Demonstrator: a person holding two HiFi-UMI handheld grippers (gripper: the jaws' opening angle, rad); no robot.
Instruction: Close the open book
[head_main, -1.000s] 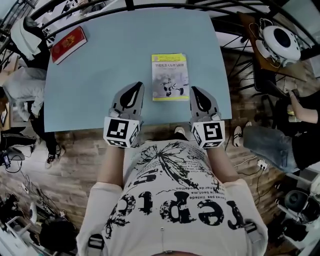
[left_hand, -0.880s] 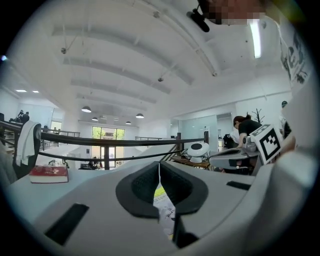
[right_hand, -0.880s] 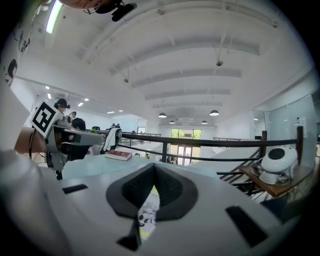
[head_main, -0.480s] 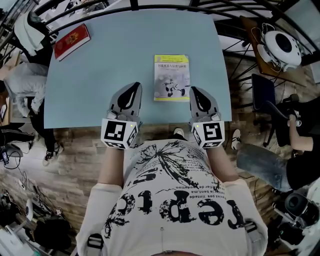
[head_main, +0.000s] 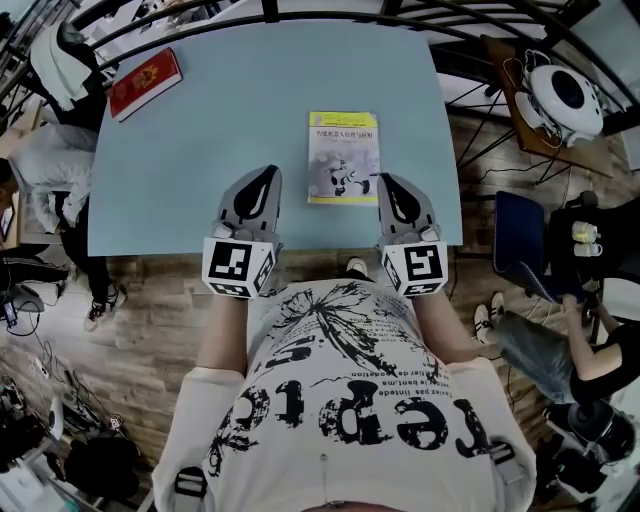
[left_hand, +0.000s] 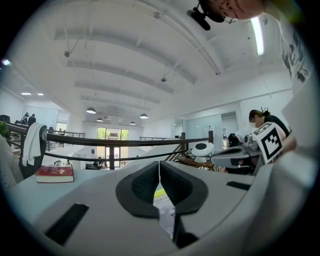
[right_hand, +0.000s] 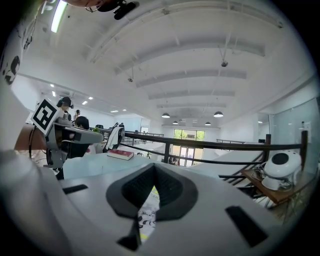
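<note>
Book (left_hand: 163, 209) just a sliver behind shut, empty L tongs (left_hand: 159, 170) & R tongs (right_hand: 153, 171).

Bystander (head_main: 535, 350) at right has shifted — chair (head_main: 520, 235) exposed.

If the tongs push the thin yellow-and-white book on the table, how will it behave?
The book lies flat and looks thin, so it probably slides rather than tips. Seemingly a paperback, it may flop if lifted by one edge.
</note>
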